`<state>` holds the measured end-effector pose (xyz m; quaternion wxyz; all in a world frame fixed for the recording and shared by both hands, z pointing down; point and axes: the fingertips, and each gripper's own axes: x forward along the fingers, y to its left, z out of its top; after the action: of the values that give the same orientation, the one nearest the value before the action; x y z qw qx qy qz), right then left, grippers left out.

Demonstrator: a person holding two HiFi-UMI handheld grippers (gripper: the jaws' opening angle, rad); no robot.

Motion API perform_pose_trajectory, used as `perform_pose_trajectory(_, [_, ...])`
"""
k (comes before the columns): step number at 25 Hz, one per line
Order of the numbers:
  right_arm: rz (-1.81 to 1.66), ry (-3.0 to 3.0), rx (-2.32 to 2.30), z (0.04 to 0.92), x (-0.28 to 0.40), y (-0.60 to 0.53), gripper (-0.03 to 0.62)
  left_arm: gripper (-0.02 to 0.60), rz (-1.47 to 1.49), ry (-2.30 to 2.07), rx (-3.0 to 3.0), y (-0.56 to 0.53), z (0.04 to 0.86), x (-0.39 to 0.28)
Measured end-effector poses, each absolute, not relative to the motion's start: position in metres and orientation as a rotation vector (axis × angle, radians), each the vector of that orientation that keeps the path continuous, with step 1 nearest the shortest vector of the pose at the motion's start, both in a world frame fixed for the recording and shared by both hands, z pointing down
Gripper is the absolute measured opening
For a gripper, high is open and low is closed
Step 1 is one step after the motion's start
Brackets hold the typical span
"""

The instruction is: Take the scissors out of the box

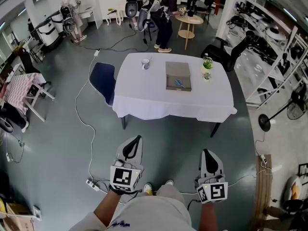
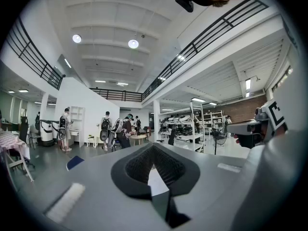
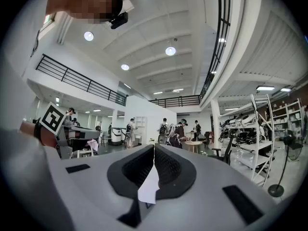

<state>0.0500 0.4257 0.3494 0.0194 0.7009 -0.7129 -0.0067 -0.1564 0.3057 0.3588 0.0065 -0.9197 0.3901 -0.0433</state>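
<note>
A table under a white cloth (image 1: 144, 102) stands some way ahead of me. On it lies a flat grey-brown box (image 1: 178, 71), open, with blue-handled scissors (image 1: 179, 83) near its front edge. Both grippers are held low and level in front of my body, well short of the table. My left gripper (image 1: 137, 139) is shut and holds nothing; in the left gripper view its dark pads (image 2: 144, 165) meet with nothing between them. My right gripper (image 1: 205, 152) is also shut and empty, its pads (image 3: 166, 165) pressed together in the right gripper view.
A white cup (image 1: 145, 63) and a small potted plant (image 1: 207, 64) also stand on the table. A blue chair (image 1: 103, 81) is at its left end. A cable and power strip (image 1: 92, 184) lie on the floor by my feet. People (image 1: 162, 20) stand behind the table, with shelving (image 1: 279, 57) on the right.
</note>
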Motion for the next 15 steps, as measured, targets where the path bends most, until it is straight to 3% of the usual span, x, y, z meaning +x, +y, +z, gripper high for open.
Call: perform_pose_trajectory(15, [-0.062,-2.133,2.32,0.355,0.005,0.46,0.005,0.003,-0.103,1.224,-2.889,0.33,0.384,-0.227])
